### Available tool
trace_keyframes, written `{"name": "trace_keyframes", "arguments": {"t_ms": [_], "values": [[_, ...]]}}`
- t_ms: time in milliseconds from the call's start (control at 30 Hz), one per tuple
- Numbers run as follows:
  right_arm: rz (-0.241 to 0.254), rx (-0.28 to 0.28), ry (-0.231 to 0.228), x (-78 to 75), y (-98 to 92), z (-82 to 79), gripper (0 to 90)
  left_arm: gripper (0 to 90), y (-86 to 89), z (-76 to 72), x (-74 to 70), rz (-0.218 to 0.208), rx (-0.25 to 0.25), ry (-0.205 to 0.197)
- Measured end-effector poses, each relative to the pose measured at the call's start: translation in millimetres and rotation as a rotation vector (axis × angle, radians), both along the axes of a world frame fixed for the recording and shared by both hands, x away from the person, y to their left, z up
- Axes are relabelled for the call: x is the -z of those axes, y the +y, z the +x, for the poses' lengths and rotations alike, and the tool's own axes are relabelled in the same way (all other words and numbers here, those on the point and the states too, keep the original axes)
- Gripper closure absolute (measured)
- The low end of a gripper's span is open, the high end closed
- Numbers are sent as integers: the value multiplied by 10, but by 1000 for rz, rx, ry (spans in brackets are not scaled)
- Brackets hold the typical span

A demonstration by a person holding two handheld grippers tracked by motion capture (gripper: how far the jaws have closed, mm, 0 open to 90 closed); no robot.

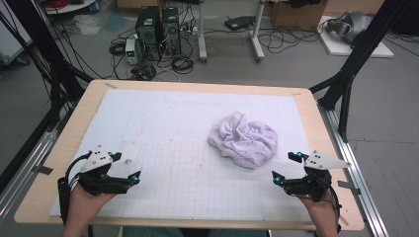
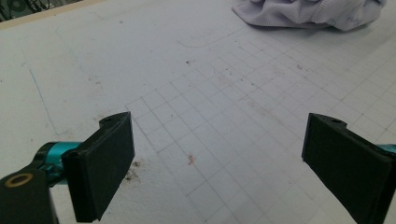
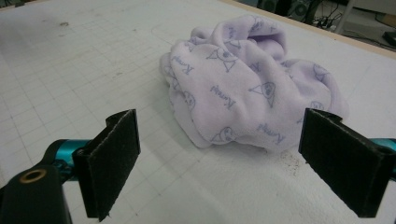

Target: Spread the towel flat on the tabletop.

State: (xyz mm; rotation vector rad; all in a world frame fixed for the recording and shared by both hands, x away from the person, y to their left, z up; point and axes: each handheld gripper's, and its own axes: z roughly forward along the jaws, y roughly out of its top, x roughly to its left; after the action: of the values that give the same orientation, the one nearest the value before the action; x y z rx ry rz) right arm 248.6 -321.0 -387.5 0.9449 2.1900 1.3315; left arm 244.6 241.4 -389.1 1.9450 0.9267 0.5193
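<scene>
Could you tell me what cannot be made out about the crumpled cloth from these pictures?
- Crumpled lilac cloth: its full shape and what kind of item it is are hidden in its own folds, in the high view.
- The cloth's upper part is cut off by the top edge in the left gripper view.
- Printed words: partly folded under, unreadable in the right gripper view.

Item count: one crumpled lilac printed cloth (image 1: 243,139) on one white gridded mat (image 1: 163,128) covering one wooden table (image 1: 66,148), two hand-held grippers, left gripper (image 1: 125,168) and right gripper (image 1: 286,167), and two black computer towers (image 1: 158,32) on the floor beyond.
</scene>
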Motion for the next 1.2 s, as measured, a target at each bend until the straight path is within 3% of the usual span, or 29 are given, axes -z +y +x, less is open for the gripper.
{"name": "trace_keyframes", "arguments": {"t_ms": [767, 1033, 1200], "values": [[9, -3, 11, -1, -15, 20, 117, 100, -25, 12, -54, 11, 18, -10], [0, -30, 11, -95, 105, 174, 117, 101, -9, 10, -62, 6, 16, -15], [-15, -52, 9, -224, 241, 390, 117, 101, -9, 18, -64, 5, 21, -17]]}}
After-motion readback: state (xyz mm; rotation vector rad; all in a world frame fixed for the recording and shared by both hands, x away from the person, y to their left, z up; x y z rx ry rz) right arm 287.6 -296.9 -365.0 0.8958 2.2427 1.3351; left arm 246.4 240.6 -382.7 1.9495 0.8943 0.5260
